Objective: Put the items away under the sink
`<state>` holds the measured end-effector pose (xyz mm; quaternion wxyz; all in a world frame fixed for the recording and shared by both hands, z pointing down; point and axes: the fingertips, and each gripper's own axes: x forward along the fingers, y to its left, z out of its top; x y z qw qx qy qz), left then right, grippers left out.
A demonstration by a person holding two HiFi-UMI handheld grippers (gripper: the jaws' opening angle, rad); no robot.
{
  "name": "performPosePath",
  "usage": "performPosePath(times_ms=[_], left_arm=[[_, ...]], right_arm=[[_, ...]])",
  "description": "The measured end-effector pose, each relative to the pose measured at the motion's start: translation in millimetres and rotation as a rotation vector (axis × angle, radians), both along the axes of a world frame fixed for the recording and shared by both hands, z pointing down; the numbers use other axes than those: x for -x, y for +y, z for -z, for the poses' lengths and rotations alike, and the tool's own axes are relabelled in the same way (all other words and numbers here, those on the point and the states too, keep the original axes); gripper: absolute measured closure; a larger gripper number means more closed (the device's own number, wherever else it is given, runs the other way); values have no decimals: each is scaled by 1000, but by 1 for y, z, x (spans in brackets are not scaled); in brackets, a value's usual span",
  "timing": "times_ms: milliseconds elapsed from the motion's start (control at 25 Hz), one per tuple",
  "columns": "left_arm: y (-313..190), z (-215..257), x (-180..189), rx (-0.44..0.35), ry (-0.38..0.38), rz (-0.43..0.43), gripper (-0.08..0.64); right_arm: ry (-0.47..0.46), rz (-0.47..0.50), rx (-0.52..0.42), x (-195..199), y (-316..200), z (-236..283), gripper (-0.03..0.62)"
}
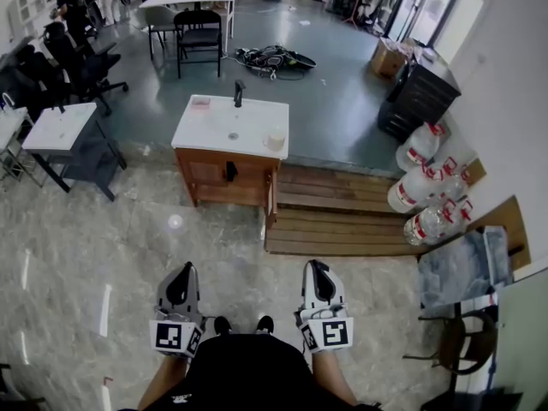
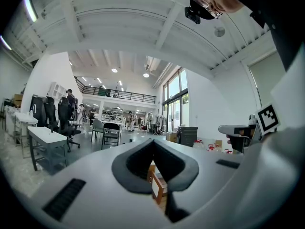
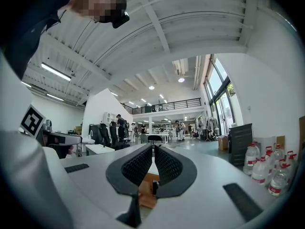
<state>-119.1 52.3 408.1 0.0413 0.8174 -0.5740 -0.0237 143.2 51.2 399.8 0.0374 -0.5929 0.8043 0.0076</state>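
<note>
A wooden sink cabinet (image 1: 229, 181) with a white top (image 1: 210, 131) and a black faucet (image 1: 239, 92) stands a few steps ahead of me on the marble floor. A pink item (image 1: 199, 103) lies at its back left and a pale cup-like item (image 1: 275, 139) at its right edge. My left gripper (image 1: 186, 268) and right gripper (image 1: 315, 265) are held level in front of my body, far from the cabinet. Both are shut with nothing in them. The left gripper (image 2: 153, 141) and right gripper (image 3: 153, 146) each show the cabinet (image 2: 157, 186) (image 3: 145, 194) below their touching tips.
A wooden plank platform (image 1: 342, 217) lies right of the cabinet, with several large water jugs (image 1: 424, 187) by the right wall. A black cabinet (image 1: 424, 92) stands beyond them. A white table (image 1: 60, 127) and office chairs stand at the left, cables (image 1: 274, 56) lie on the floor behind.
</note>
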Motion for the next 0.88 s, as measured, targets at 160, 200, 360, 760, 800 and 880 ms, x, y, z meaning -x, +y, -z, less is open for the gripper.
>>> performPosePath(times_ms=[160,200,360,760,800,880], left_arm=[[1,0,2,-1,-4,0,554],[1,0,2,-1,-4,1,554],[4,-1,3,-1,-5,5,554],[2,-5,7,12,-4,4,554],[1,-4,7,14,-5,2,554],[0,-3,7,13,-7,-3,554]], right_arm=[[12,0,3,2,1,-2,527],[15,-1,-1,2,1,-3,516],[8,8,1,2,3,-1,449],[1,34,10,5,0,-1,263],[7,36,12,5,0,-1,244],[15,42,8,6,0,0,206]])
